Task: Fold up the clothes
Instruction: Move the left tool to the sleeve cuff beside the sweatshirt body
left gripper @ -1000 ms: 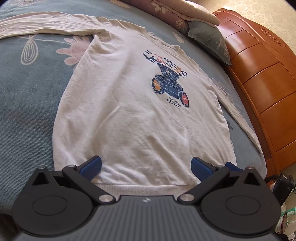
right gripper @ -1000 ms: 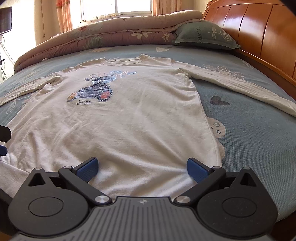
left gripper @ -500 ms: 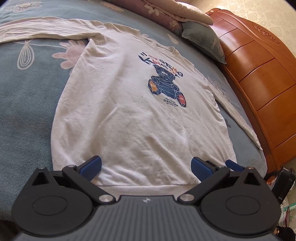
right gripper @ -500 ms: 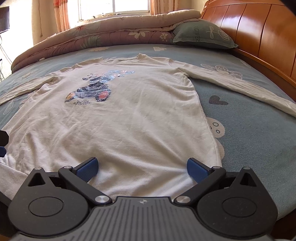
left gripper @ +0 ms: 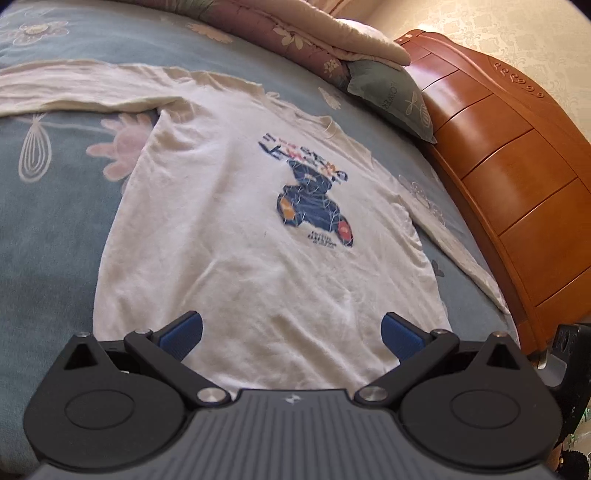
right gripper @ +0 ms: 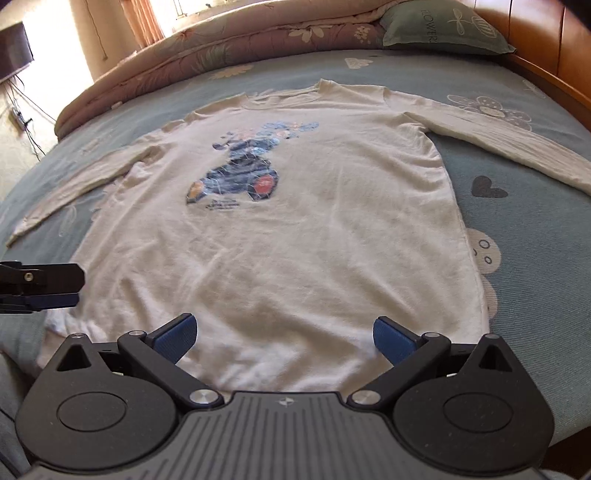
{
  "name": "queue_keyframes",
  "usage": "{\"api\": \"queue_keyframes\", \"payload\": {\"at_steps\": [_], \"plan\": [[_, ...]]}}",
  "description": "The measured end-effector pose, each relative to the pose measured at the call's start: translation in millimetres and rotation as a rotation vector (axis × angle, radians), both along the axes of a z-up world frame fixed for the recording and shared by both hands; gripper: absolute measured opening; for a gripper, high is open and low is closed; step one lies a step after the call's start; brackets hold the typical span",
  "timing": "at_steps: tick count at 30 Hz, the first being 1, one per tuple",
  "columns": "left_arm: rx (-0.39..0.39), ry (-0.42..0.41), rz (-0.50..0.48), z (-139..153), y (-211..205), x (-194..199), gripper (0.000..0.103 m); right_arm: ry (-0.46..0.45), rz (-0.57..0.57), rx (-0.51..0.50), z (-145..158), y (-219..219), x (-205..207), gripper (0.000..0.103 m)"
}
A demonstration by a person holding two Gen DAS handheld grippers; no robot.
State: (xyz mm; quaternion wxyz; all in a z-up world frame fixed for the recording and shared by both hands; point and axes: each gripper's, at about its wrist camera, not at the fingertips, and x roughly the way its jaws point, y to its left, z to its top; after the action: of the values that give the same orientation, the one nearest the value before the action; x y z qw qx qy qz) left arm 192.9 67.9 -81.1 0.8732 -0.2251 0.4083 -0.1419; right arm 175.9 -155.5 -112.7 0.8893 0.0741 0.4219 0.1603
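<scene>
A white long-sleeved shirt [left gripper: 240, 229] [right gripper: 295, 229] with a blue bear print lies flat, face up, on the blue bedspread [left gripper: 44, 221], both sleeves spread out sideways. My left gripper [left gripper: 291, 334] hovers open over the shirt's lower hem, nothing between its blue pads. In the right wrist view my right gripper [right gripper: 284, 338] is also open above the hem, a little above the cloth. The left gripper's fingers [right gripper: 44, 286] show at the left edge of the right wrist view, near the hem's left corner.
A folded quilt [right gripper: 229, 40] and a green pillow [right gripper: 443, 26] [left gripper: 391, 96] lie at the far side of the bed. An orange wooden headboard [left gripper: 517, 192] runs along the right. A window and cables [right gripper: 22, 118] are at the far left.
Both grippers have risen and tilted, so more of the shirt shows. The left gripper's fingers now reach further into the right wrist view. Both stay open.
</scene>
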Motion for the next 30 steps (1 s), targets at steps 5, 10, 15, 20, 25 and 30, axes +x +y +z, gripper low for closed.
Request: {"api": "queue_keyframes", "payload": {"at_steps": [5,10,15,20,25,30], "plan": [[0.039,-0.062,-0.002,17.7,2.9,53.0,0.102,0.011,-0.022,0.108,-7.8,-6.8,19.8,0.103],[0.029,-0.077,0.013,9.4,12.7,112.8,0.102,0.015,-0.052,0.133,-15.8,-5.9,29.4,0.103],[-0.004,-0.051,0.071,-14.8,33.5,163.4,0.102,-0.016,-0.035,0.094,-17.8,-0.8,29.9,0.103],[0.022,-0.008,0.13,-34.6,59.8,174.2,0.102,-0.03,-0.022,0.071,-19.8,1.4,31.1,0.103],[0.002,-0.035,0.155,-20.3,72.5,166.9,0.102,-0.028,-0.047,0.128,-20.8,-5.3,31.6,0.103],[-0.05,0.029,0.109,-33.3,61.3,170.4,0.102,-0.037,-0.049,0.13,-21.2,-3.6,30.1,0.103]]}}
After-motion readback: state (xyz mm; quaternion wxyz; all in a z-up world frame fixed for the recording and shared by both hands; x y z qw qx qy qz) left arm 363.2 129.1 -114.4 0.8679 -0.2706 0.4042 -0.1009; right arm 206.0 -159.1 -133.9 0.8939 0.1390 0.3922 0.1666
